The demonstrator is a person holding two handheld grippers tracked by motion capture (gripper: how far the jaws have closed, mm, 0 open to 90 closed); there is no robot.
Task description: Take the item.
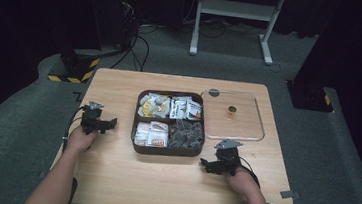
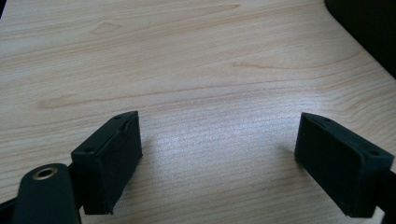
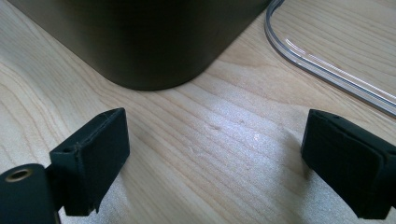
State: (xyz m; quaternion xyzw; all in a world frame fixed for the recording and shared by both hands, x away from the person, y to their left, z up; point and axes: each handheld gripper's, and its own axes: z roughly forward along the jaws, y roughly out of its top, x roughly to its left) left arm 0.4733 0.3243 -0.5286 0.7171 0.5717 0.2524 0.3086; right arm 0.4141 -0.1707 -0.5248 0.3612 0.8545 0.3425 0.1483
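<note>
A dark brown box [image 1: 166,150] with four compartments of packets sits mid-table. To its right lies its clear lid [image 1: 259,120], flat on the wood. My left gripper [image 1: 108,123] rests on the table left of the box, held by a hand, open with bare wood between its jaws [image 2: 217,154]. My right gripper [image 1: 208,164] rests just in front of the box's right corner, open and empty [image 3: 212,158]. The right gripper view has the box's rounded corner [image 3: 154,42] close ahead and the lid's edge [image 3: 322,60] at upper right.
The light wooden table [image 1: 161,180] has free room in front of the box and along its back edge. A white desk frame [image 1: 238,9] and cables lie on the floor beyond. Yellow-black floor markers [image 1: 79,69] sit at the far left.
</note>
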